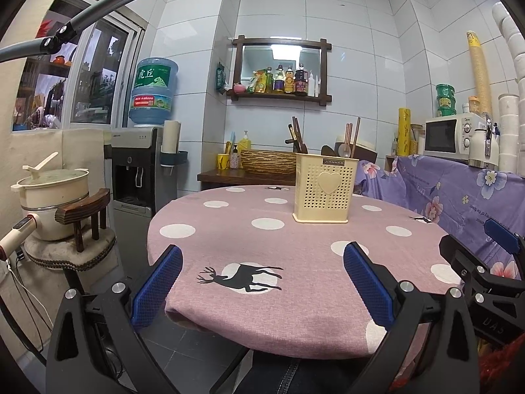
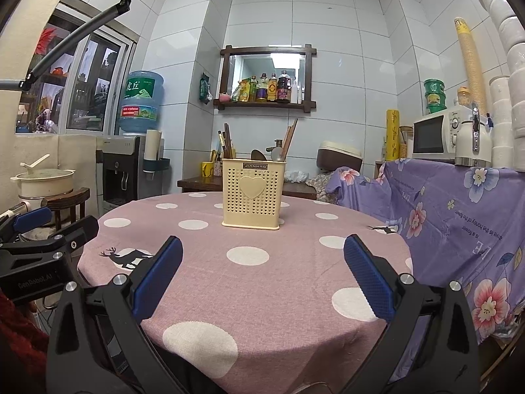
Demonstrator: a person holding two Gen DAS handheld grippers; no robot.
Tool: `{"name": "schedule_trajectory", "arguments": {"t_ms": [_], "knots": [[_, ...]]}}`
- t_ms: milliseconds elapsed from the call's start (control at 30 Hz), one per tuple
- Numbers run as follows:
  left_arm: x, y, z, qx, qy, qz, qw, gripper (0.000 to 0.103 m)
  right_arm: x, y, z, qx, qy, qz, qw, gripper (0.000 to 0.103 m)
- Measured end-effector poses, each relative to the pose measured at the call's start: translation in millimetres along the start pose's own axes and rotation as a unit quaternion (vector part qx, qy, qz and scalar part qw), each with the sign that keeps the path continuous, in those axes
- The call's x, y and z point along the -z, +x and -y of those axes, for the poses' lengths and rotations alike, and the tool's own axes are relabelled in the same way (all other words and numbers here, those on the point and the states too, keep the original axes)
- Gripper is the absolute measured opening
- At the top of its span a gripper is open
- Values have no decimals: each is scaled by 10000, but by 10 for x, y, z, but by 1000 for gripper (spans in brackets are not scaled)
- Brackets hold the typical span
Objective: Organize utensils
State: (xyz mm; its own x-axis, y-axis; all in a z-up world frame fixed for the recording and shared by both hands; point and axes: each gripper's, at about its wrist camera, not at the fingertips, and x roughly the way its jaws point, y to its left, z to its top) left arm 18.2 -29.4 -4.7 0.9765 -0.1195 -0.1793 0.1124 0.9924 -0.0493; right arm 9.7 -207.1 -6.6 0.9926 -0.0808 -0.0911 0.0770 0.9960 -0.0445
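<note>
I see a cream holder (image 2: 251,193) standing upright toward the far side of a round table (image 2: 279,295) covered in a pink spotted cloth. Chopsticks (image 2: 290,139) and a spoon (image 2: 278,154) stick up from the holder, utensils that seem already sorted. No loose utensils lie on the cloth in either view, so I judge the task is nearly or fully done. My left hand-held gripper (image 1: 262,282) hovers over the near table edge, its blue pads spread wide apart, holding nothing. My right hand-held gripper (image 2: 262,279) hangs just beside it, level with it, pads likewise spread and empty. Both point toward the holder, well apart from it.
</note>
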Motion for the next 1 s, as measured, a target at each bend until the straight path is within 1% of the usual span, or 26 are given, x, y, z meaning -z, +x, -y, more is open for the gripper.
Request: {"name": "schedule_trajectory", "arguments": {"t_ms": [533, 767, 900, 1000], "knots": [[-4, 4, -14, -19, -21, 4, 10000, 98, -3, 3, 31, -10, 5, 21, 10000, 97], [1, 0, -14, 43, -20, -45, 10000, 98, 7, 13, 37, -23, 14, -4, 10000, 97], [4, 18, -22, 156, -71, -137, 9998, 98, 13, 12, 35, -19, 10, -6, 10000, 97], [10, 9, -19, 148, -69, -129, 9998, 98, 12, 12, 33, -22, 11, -9, 10000, 97]]}}
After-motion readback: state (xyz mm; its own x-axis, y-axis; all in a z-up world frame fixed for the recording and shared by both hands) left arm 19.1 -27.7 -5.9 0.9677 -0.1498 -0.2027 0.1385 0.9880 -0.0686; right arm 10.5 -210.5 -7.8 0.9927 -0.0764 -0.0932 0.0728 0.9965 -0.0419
